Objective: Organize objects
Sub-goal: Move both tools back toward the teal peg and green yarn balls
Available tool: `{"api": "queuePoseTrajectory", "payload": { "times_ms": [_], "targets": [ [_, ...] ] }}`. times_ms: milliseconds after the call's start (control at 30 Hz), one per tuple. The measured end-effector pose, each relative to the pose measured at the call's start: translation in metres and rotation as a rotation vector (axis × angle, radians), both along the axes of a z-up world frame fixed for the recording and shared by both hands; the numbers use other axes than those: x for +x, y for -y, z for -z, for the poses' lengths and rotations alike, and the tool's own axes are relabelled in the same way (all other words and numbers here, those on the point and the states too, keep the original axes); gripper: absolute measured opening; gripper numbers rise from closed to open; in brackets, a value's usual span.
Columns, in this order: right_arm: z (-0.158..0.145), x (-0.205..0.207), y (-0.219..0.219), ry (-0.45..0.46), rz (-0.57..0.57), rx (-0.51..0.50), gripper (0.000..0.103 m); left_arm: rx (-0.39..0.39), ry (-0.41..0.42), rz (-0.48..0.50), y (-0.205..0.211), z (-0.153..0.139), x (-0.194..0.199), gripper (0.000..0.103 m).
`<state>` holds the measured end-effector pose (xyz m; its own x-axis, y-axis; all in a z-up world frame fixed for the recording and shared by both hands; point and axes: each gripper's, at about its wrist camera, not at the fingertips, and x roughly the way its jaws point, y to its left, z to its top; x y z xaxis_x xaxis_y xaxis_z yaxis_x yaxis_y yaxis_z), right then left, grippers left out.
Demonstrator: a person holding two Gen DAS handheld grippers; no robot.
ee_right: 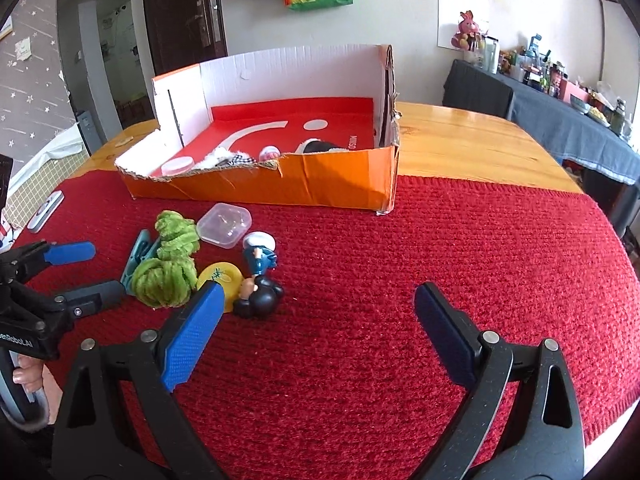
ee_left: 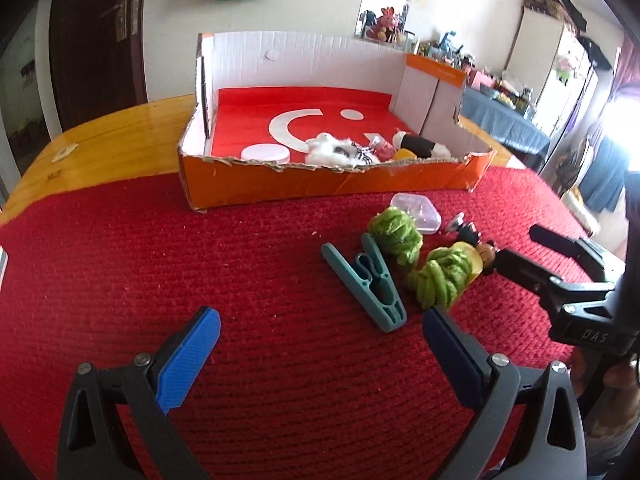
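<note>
1. Left hand-held gripper (ee_left: 322,330): jaws spread wide, nothing between them, positioned over the red mat (ee_left: 240,280) just short of the teal clothespin (ee_left: 370,286).
2. Right hand-held gripper (ee_right: 316,302): jaws likewise wide apart and empty; its left blue pad stands just in front of the yellow disc (ee_right: 222,276) and the black-and-tan figurine (ee_right: 260,296), contact not determinable.
3. Loose items, clustered on the mat near the box front: teal clothespin lying flat; two bundles of green yarn (ee_left: 416,258), one beside the clothespin; clear plastic case (ee_right: 224,225) behind them; blue-and-white figurine (ee_right: 260,252) lying just beside the black-and-tan one.
4. Orange cardboard box (ee_right: 340,184): open top, torn front edge, red liner with white markings. It rests partly on the mat, partly on the wooden tabletop (ee_right: 460,136).
5. Box contents, along the front wall: white round lid (ee_left: 266,153), white fluffy item (ee_left: 332,150), checked cloth piece, small pink object, black-and-white item (ee_left: 420,143).
6. A person's fingers are visible on the left handle in the right wrist view.
</note>
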<state>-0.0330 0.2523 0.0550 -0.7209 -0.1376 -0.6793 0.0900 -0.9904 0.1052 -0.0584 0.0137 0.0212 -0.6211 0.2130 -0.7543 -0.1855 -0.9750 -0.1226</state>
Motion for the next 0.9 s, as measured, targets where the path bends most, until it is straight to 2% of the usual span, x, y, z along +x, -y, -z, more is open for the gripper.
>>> {"api": "queuePoseTrajectory", "payload": {
  "times_ms": [167,400,633,800,900],
  "targets": [
    [0.003,-0.004,0.001,0.039,-0.022,0.026,0.097,-0.074,0.005,-0.005,-0.004,0.003,-0.005,0.103],
    [0.009,-0.01,0.003,0.079,-0.035,0.039,0.097,-0.085,0.015,-0.016,0.003,0.004,-0.011,0.103],
    [0.006,-0.013,-0.013,0.08,0.012,0.042,0.097,-0.095,0.012,-0.033,0.017,0.002,-0.013,0.103],
    [0.001,-0.017,-0.011,0.087,-0.057,0.045,0.097,-0.106,-0.005,0.017,0.009,-0.001,-0.014,0.103],
    [0.002,-0.022,-0.006,0.103,-0.103,0.046,0.097,-0.124,-0.012,0.041,0.003,-0.001,-0.016,0.098]
  ]
}}
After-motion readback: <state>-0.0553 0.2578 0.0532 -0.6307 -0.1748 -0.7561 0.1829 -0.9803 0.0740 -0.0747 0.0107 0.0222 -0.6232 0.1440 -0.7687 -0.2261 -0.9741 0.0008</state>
